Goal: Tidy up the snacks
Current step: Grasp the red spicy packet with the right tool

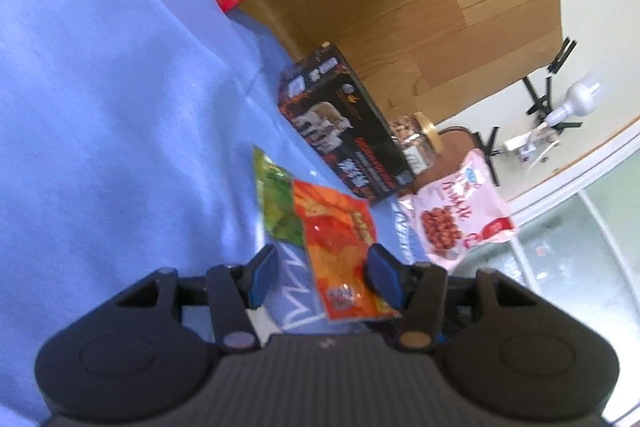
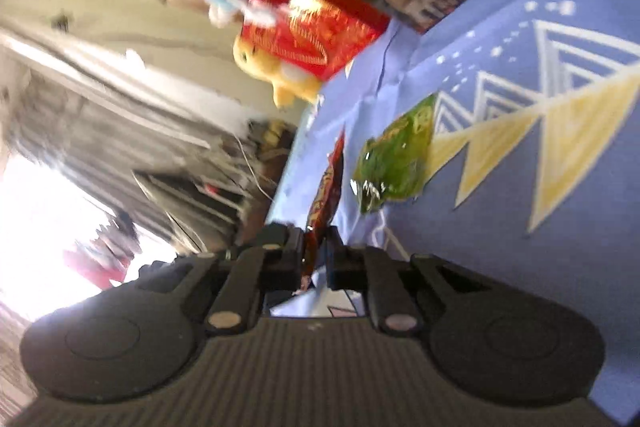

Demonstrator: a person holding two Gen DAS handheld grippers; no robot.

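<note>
Pinching the orange snack packet [image 2: 320, 203] edge-on, the right claw [image 2: 316, 259] is closed narrow on the packet's near end, so the bag stands thin and upright between the fingers in the lower centre of the right wrist view. Judged purpose: lift it off the blue bedsheet [image 2: 500, 247] without crushing the contents.

In the left wrist view the same orange packet [image 1: 340, 247] hangs between the blue pads [image 1: 264, 273], but the left claw [image 1: 324, 277] stands partway open; only the right-side pad seems near the bag, and contact cannot be told. Likely it waits to take over or steady it.

The green packet [image 1: 276, 203] lies flat just behind, overlapped by the orange one. The black box [image 1: 344, 123], nut jar [image 1: 416, 143] and pink bag [image 1: 456, 215] sit further back at centre right, probably the sorting row.
</note>
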